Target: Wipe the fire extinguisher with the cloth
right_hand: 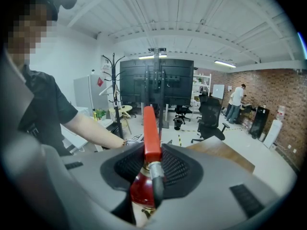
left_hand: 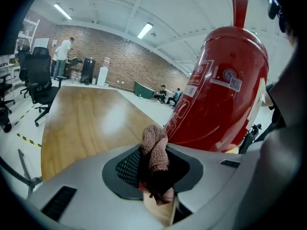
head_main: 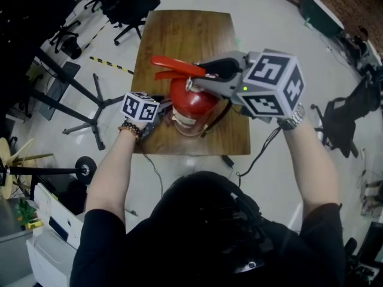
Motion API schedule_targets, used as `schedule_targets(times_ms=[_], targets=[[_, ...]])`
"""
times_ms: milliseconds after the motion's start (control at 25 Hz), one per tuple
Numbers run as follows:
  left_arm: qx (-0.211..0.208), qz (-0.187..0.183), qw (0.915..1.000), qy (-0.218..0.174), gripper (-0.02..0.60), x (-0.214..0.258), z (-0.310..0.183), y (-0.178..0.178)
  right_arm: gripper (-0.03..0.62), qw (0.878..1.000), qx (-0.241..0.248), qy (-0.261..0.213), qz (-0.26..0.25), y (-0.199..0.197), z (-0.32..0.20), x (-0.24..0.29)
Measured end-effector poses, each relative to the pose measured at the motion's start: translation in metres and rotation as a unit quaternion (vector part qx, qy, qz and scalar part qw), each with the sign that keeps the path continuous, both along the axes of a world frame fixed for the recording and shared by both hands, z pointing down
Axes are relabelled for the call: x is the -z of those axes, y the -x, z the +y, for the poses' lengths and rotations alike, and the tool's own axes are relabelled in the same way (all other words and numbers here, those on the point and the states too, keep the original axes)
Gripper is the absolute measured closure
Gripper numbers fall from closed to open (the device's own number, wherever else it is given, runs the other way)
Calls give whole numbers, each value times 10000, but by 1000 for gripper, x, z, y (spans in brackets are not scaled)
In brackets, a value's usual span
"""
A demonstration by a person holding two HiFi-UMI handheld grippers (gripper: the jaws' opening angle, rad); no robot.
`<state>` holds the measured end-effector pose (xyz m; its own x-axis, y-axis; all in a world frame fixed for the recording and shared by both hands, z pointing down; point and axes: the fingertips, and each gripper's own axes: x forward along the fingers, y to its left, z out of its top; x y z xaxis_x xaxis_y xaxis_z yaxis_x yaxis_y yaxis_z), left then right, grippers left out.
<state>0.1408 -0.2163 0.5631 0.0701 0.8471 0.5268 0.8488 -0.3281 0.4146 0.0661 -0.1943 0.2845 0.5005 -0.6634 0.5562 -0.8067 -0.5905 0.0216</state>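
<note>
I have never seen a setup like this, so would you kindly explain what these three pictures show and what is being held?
There is no robot here: a person holds a hand-held gripper in each hand, and each one carries its own camera. The head view looks down from the person's head. The two gripper views each look along one gripper's jaws. A red fire extinguisher stands upright on a wooden table. The right hand-held gripper is closed on the extinguisher's top, just under its red lever, apparently to steady it. The left hand-held gripper pinches a bunched brownish cloth and holds it close beside the red body. Whether the cloth touches the body I cannot tell.
</note>
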Motion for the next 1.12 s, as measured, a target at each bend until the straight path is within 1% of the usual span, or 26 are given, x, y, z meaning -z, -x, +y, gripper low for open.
schedule_targets(times_ms=[200, 520, 800, 960, 1120], targets=[[214, -23, 9993, -302, 492, -27, -2, 1, 467, 10000, 22, 1, 10, -1, 0, -1], [548, -102, 9957, -737, 492, -61, -6, 7, 467, 9999, 97, -6, 32, 0, 1, 0], [596, -155, 9923, -1076, 492, -82, -11, 13, 468, 9998, 188, -80, 12, 0, 0, 0], [612, -183, 9888, -1351, 491, -93, -14, 17, 468, 9996, 261, -93, 33, 0, -1, 0], [773, -308, 9858, -1458, 491, -102, -18, 23, 468, 9993, 349, -109, 77, 1, 0, 1]])
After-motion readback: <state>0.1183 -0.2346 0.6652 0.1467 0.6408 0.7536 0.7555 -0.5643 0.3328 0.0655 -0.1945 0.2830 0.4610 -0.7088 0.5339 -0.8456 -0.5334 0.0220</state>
